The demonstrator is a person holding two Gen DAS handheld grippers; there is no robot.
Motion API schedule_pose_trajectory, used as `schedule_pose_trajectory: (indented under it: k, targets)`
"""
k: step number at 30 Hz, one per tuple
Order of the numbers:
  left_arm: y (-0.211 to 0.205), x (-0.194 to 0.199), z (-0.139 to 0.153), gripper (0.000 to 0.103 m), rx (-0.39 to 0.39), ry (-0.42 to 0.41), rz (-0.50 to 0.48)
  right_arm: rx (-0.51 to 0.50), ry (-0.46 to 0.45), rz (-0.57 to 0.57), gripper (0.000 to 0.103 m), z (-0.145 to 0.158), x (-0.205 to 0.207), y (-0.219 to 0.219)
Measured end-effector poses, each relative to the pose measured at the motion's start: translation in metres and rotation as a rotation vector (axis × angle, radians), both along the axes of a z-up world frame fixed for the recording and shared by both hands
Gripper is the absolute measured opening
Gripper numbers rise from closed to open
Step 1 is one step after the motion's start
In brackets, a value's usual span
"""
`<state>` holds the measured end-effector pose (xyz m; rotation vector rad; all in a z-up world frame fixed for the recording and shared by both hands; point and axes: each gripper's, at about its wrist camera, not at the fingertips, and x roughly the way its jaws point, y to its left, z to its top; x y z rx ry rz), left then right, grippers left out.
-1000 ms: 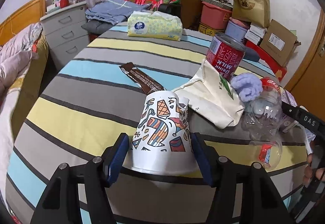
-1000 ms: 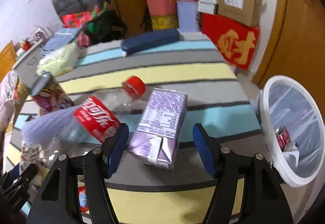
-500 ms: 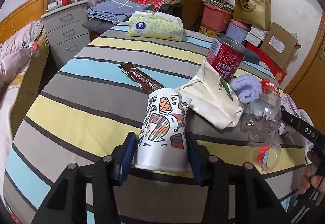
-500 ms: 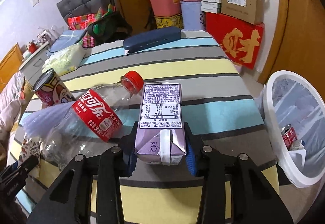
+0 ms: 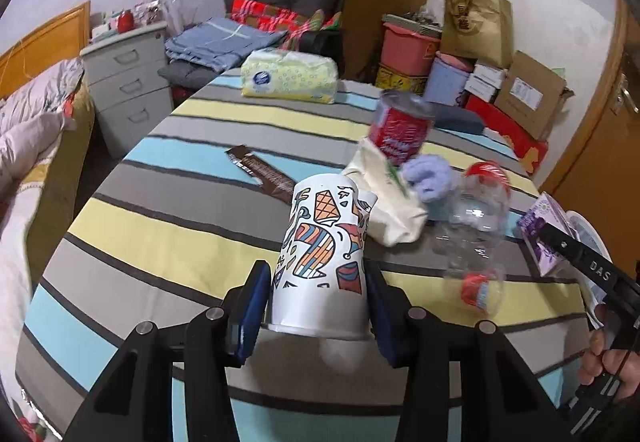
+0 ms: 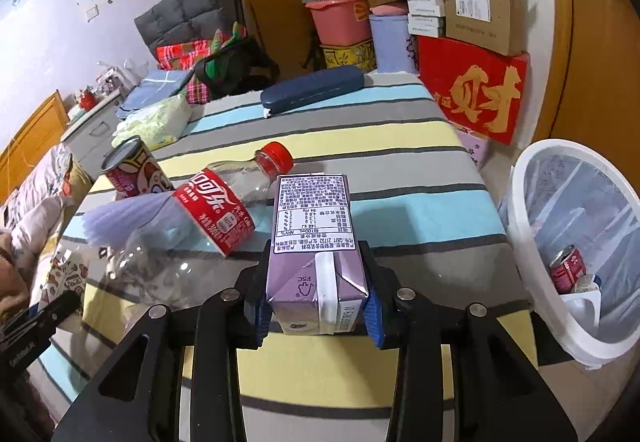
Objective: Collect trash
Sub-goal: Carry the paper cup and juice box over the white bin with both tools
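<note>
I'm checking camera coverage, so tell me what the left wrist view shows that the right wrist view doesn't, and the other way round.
Only the left wrist view shows the brown wrapper and the left tool clamped on the patterned paper cup.

Only the right wrist view shows the white trash bin with a red can inside, and the right tool, still closing, pressing on the purple carton.

Both show the cola bottle, the red milk tin and the striped table.

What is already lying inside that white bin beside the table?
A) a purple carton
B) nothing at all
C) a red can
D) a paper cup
C: a red can lies at the bottom of the white bin; the purple carton sits between the right gripper pads.
</note>
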<state>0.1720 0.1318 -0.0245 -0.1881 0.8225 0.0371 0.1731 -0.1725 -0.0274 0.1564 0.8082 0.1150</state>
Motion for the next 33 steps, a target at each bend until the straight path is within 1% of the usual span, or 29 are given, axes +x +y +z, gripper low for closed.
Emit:
schedule_pose_trajectory:
  k: [6,10,13,23,33]
  targets:
    - [-0.022,-0.011,0.018,0.047,0.008,-0.042,-0.047,0.01,-0.021,-0.001,0.038,0.007,-0.009,-0.005]
    - [-0.04,-0.015,0.029,0.047,0.016,-0.063,-0.084,0.004,-0.042,-0.01,0.038,0.012,-0.019,-0.011]
    - [-0.053,-0.018,0.037,0.047,0.015,-0.081,-0.111,0.018,-0.055,-0.017,0.038,0.016,-0.025,-0.02]
    - [-0.112,-0.02,0.054,0.047,0.031,-0.122,-0.229,0.019,-0.102,-0.079,0.038,0.028,-0.043,-0.05]
    - [-0.185,-0.018,0.065,0.047,0.038,-0.151,-0.369,0.013,-0.132,-0.166,0.038,0.036,-0.059,-0.094]
